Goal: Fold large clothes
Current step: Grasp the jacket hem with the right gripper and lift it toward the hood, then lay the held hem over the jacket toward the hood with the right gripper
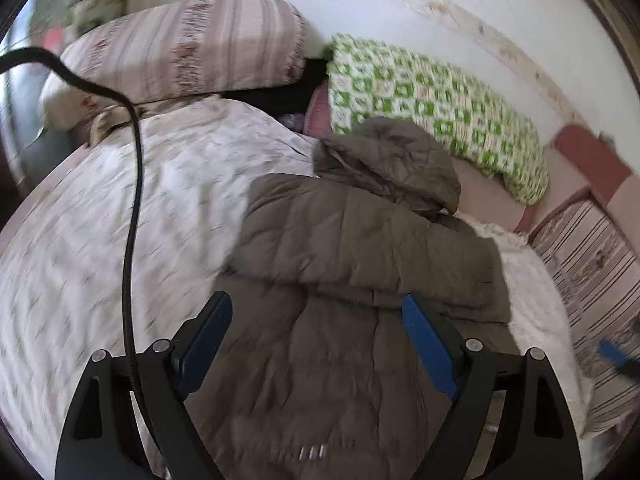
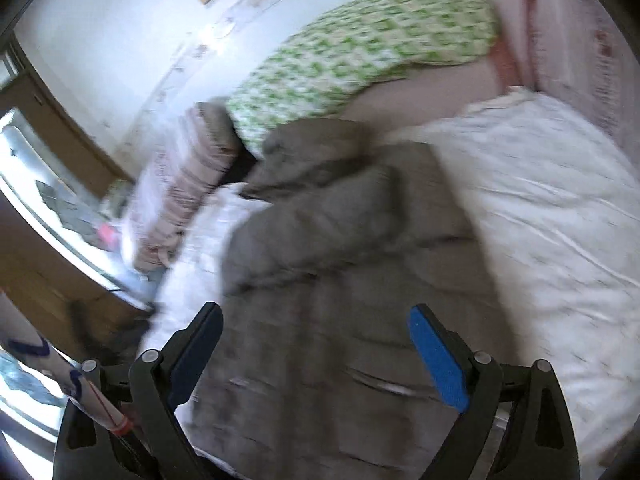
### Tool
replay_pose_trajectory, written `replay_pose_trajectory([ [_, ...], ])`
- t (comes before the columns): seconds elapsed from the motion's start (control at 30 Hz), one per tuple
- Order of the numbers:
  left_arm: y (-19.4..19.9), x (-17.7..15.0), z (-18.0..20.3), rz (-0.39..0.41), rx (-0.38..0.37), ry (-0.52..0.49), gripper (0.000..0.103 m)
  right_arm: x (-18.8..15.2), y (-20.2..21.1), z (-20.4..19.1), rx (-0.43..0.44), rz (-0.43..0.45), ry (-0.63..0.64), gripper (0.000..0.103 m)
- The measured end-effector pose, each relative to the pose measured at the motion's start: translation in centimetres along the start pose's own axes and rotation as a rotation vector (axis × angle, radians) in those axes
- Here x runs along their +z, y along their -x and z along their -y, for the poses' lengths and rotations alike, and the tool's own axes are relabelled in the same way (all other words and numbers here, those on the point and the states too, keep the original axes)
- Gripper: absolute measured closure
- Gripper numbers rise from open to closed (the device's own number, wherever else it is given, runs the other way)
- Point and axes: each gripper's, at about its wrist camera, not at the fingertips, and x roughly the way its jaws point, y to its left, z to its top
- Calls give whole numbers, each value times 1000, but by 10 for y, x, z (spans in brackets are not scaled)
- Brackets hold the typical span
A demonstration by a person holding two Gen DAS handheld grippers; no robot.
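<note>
A large brown-grey padded hooded jacket [image 1: 352, 264] lies on the white bed cover [image 1: 120, 216], hood toward the wall, sleeves folded over the body. My left gripper [image 1: 316, 308] is open and empty, held above the jacket's lower half. In the right wrist view the same jacket [image 2: 344, 264] lies lengthwise on the bed cover [image 2: 540, 216]. My right gripper [image 2: 316, 320] is open and empty above the jacket's lower part. Both views are motion-blurred.
A green-and-white checked blanket [image 1: 432, 108] lies along the wall behind the hood. A striped pillow [image 1: 188, 48] sits at the back left, a striped cushion [image 1: 588, 264] at the right. A black cable [image 1: 132, 216] hangs across the left. The right gripper's blue finger [image 1: 612, 354] shows at the right edge.
</note>
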Motion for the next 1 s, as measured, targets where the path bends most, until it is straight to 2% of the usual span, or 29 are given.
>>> replay_pose_trajectory([
  [0.1,-47,-4,5,23,24,20,17,31,-42,-28,28,-25,6,4],
  [0.17,-64,-11,1,19,50,17,17,57,-82,-36,55,-28,-20,4],
  [0.23,-75,-13,-10,25,94,20,17,80,-124,-36,47,-36,-63,4],
  [0.33,-81,-15,-30,11,91,70,17,113,-194,-23,38,-47,-137,5],
  [0.4,-85,-15,-38,-6,74,92,17,129,-237,-4,34,-48,-227,16],
  [0.43,-87,-15,-40,-10,68,95,17,135,-260,8,38,-41,-290,19],
  [0.53,-94,-14,-41,-12,87,74,17,149,-301,32,12,-35,-370,25],
  [0.57,-96,-14,-40,-13,82,76,17,152,-311,42,22,-14,-417,28],
  [0.63,-100,-12,-38,-15,67,82,17,156,-322,57,56,37,-483,30],
  [0.73,-101,-11,-31,-10,58,64,17,161,-338,63,44,27,-501,39],
  [0.77,-101,-11,-28,-6,59,53,17,162,-341,63,56,24,-498,50],
  [0.8,-101,-10,-25,-1,64,40,17,164,-341,61,70,27,-482,73],
  [0.83,-100,-10,-23,8,76,25,17,164,-338,57,68,34,-458,81],
  [1.0,-93,-8,-17,34,95,8,17,161,-290,32,97,97,-370,87],
])
